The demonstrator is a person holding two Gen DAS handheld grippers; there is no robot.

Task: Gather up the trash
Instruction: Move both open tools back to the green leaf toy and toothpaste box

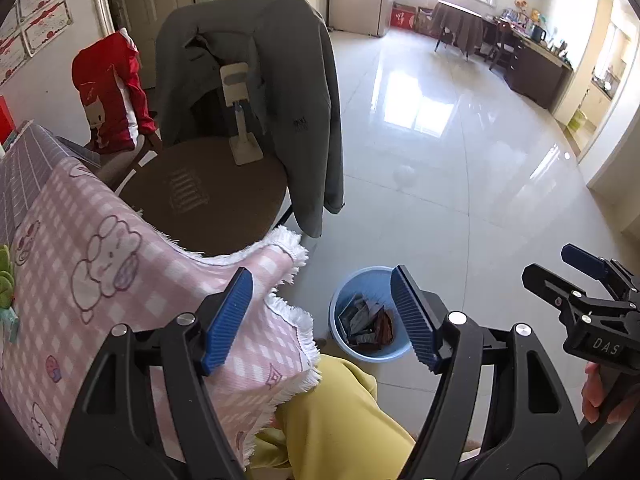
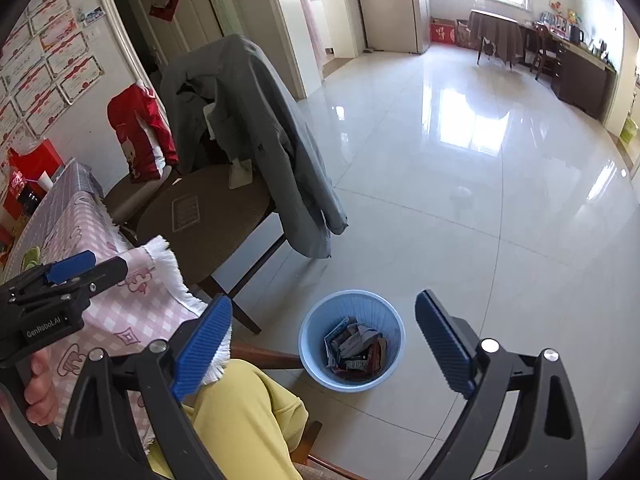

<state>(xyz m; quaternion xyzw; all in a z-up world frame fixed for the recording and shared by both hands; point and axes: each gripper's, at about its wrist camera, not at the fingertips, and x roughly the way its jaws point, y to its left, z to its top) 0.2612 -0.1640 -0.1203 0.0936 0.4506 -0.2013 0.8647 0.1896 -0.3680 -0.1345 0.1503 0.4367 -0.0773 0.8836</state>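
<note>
Wastebasket (image 2: 350, 340), light blue plastic, stands on the glossy tiled floor (image 2: 460, 240) just beyond the person's knee in yellow trousers (image 2: 240, 416). Inside it: a heap of crumpled wrappers (image 2: 356, 350), silver, white and red-brown, lying at the bottom. In the left wrist view the same basket shows between the blue pads, partly hidden by the right-hand pad.

Left tool (image 1: 322, 316): jaws spread fairly wide, nothing between the pads, angled down over the corner of the pink checked tablecloth (image 1: 120, 248) with its white fringe. Pads not touching the cloth as far as I can tell.

Right tool (image 2: 324, 344): jaws spread wide, empty, aimed down at the basket from above; pads clear of the rim. Basket sits between the two pads in that view.

Each tool is visible in the other's camera, at the frame edge, with fingers (image 2: 38, 392) wrapped around the handle.

Tabletop corner is at the left, draped by the pink cloth. Beyond it a brown chair (image 2: 208, 220) with a grey jacket (image 2: 264, 128) over the backrest and a white phone stand (image 1: 240, 120) on the seat. A second chair behind carries a red cushion (image 1: 110, 92).
</note>
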